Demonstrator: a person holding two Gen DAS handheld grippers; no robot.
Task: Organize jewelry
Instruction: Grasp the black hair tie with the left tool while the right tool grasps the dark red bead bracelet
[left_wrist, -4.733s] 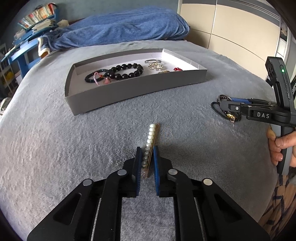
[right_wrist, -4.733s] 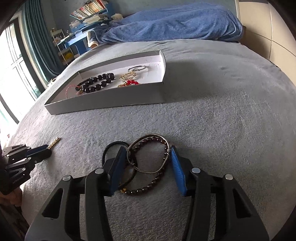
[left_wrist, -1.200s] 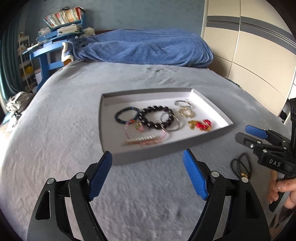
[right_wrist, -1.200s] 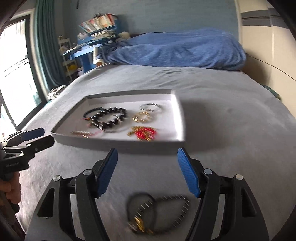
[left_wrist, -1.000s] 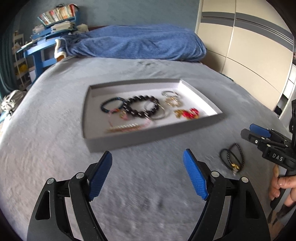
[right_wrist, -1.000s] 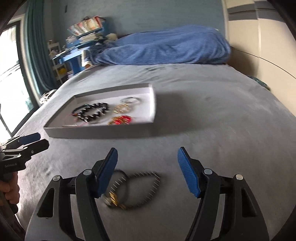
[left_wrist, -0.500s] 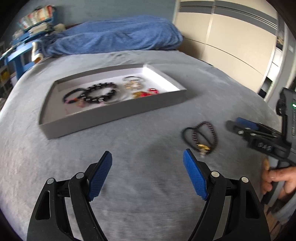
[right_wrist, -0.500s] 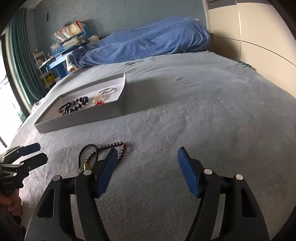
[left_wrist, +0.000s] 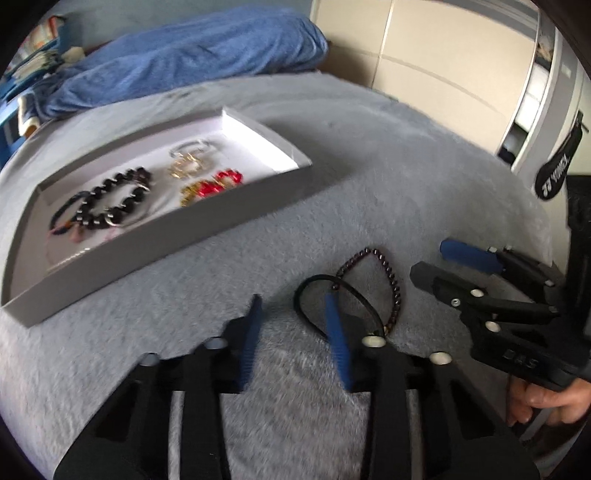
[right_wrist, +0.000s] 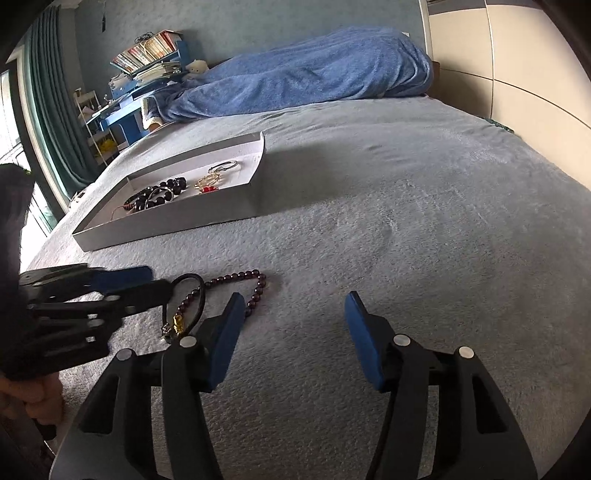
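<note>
A dark red bead bracelet (left_wrist: 388, 269) (right_wrist: 255, 284) and a black cord loop (left_wrist: 310, 286) (right_wrist: 190, 278) with a gold charm (right_wrist: 177, 325) lie tangled on the grey bedspread. My left gripper (left_wrist: 292, 297) (right_wrist: 155, 284) hangs low over them. Its jaws are closing, with the left arc of the cord loop between them and a gap still showing. My right gripper (right_wrist: 295, 301) (left_wrist: 428, 258) is just right of the beads, its jaws also closing on nothing. Behind them the grey tray (left_wrist: 221, 218) (right_wrist: 177, 221) holds a black bead bracelet (left_wrist: 110, 199), a red and gold piece (left_wrist: 214, 184) and other jewelry.
A blue blanket (right_wrist: 314, 74) is heaped at the far end of the bed. A blue desk with books (right_wrist: 147, 55) and a curtained window stand far left. Cream wardrobe doors (left_wrist: 443, 74) line the right side. A hand (left_wrist: 543, 398) grips the right tool's handle.
My left gripper has swung right and down from the tray to the loose bracelets, and its jaws have narrowed a lot. The right gripper's jaws have narrowed slightly.
</note>
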